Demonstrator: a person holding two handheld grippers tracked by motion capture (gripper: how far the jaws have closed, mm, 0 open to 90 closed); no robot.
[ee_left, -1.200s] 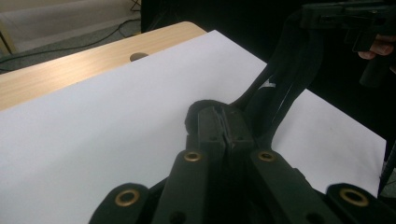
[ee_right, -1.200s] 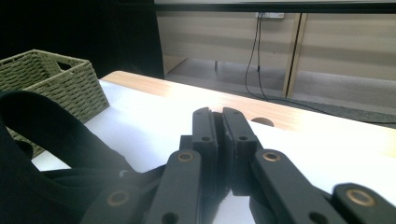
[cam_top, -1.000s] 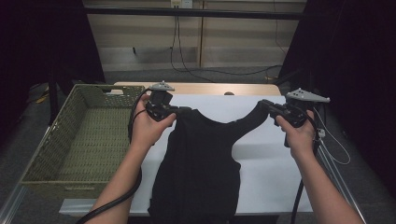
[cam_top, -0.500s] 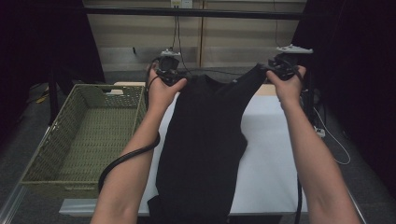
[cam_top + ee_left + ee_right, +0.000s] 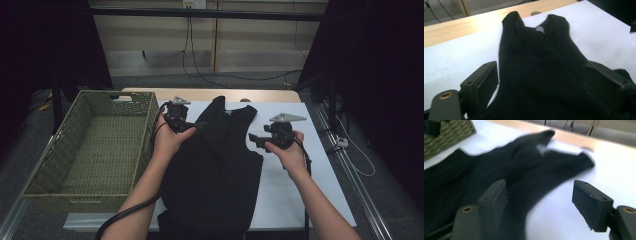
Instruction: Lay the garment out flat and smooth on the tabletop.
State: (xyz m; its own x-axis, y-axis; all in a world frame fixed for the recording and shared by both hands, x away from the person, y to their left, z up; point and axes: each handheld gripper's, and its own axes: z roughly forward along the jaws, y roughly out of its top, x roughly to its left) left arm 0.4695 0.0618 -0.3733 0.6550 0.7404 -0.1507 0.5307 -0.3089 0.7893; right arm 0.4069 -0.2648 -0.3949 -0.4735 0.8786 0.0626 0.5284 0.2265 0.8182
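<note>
Over at the far left sits the green wicker basket [image 5: 90, 145], its near corner hanging just past the worktop [image 5: 295, 185] edge. Next across, the left tongs [image 5: 200, 124] rest low by the basket's right wall, at the left shoulder of the black tank top [image 5: 215, 165]. In the left gripper view the jaws stand wide, one either side of the left tongs' [image 5: 549, 85] gap, and the black tank top [image 5: 536, 62] runs straight up between them, its two shoulder straps and a small pale label at the neckline lying ahead on the white worktop [image 5: 454, 57]. Those jaws have just been opening, the cloth lies between them, and the pads are not pressing on it: released.

The garment is spread flat in the middle of the worktop, straps pointing to the far edge, hem draped over the near edge.

On to the right: the right tongs [image 5: 256, 140] sit just beside the garment's right armhole, pointing inward at it. In the right gripper view the right tongs [image 5: 539, 200] are parted too, freshly opened; the black tank top [image 5: 499, 170] lies under and beyond the left-hand jaw, while the right-hand jaw stands over bare white worktop [image 5: 614, 165]. Grasping nothing. The basket [image 5: 446, 135] peeks in at the top left corner.
</note>
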